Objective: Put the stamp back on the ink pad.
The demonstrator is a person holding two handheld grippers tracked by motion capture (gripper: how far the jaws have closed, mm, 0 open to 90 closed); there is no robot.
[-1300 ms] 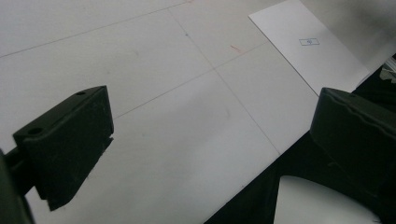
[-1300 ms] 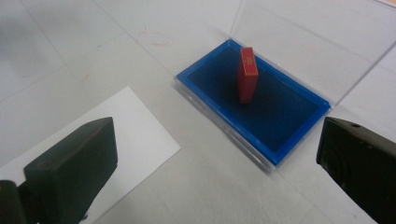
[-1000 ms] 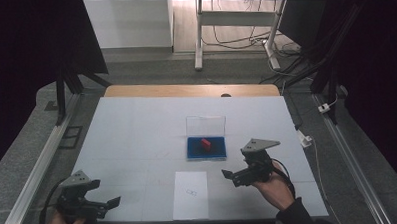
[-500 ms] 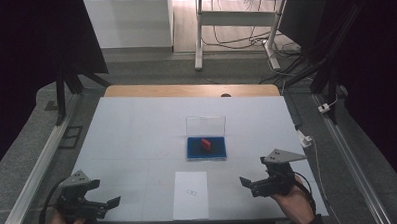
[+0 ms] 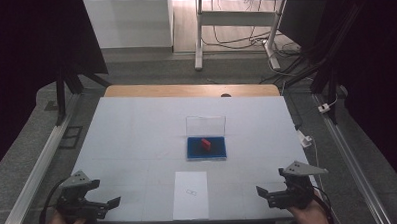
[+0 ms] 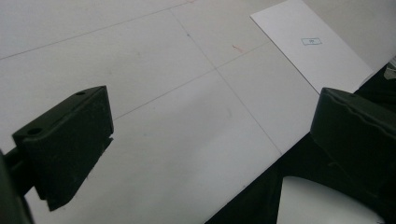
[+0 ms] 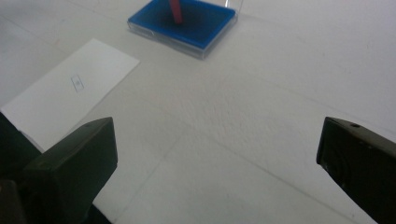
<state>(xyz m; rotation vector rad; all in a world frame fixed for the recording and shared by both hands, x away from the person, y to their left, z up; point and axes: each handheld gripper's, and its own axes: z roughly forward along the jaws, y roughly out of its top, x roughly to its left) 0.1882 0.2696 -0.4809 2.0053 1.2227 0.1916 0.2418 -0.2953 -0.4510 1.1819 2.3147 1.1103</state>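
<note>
A small red block (image 5: 206,142) lies in the blue-lined clear plastic case (image 5: 207,148) at mid-table, its long axis running far-left to near-right. The left gripper (image 5: 111,201) and right gripper (image 5: 260,192) sit low at the near corners, jaws wide apart and empty, pointing inward. Between them lies a white paper sheet (image 5: 191,195) whose small printed mark is unreadable.

Each hand holds a black two-jaw left gripper (image 5: 97,205) and right gripper (image 5: 269,195), both made of matte black plastic, and each carries a grey three-cornered plate on its top. The jaws are thick black blocks with small round screw holes near the upper edge. A thin black cable (image 5: 48,202) trails from the left one in a loop.
</note>
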